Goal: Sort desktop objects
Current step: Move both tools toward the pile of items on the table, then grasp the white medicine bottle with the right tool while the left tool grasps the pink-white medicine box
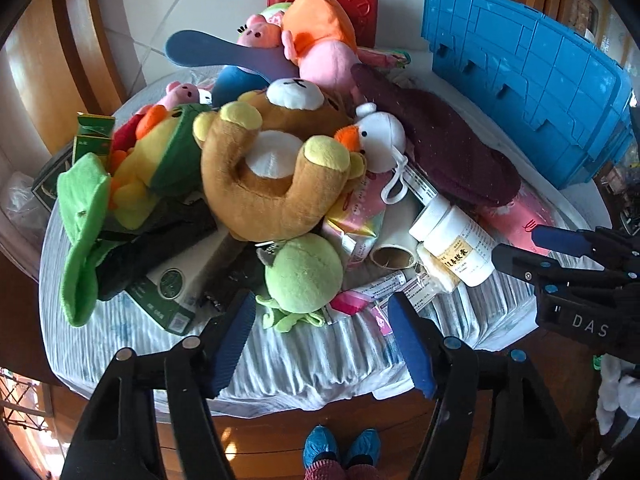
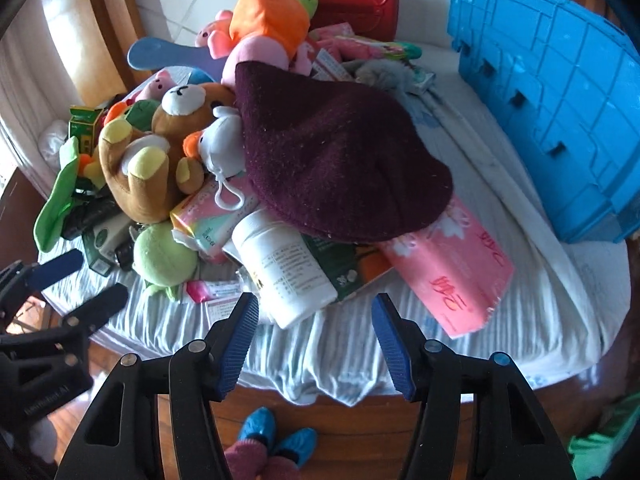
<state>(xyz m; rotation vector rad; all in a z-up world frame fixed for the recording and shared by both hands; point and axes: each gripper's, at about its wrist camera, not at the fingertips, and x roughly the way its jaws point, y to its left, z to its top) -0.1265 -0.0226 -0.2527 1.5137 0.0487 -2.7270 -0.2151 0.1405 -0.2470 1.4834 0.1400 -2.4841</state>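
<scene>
White plastic pill bottle lies on the cluttered surface just ahead of the right gripper, its long axis running toward the empty, half-open jaws; left gripper, likewise empty and open, is farther.

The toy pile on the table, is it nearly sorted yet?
Not yet, nothing looks sorted. The brown bear, maroon hat, white bottle and pink tissue pack all lie jumbled on the table. Both the left gripper and right gripper are open and empty. The blue crate waits beside the heap.
</scene>
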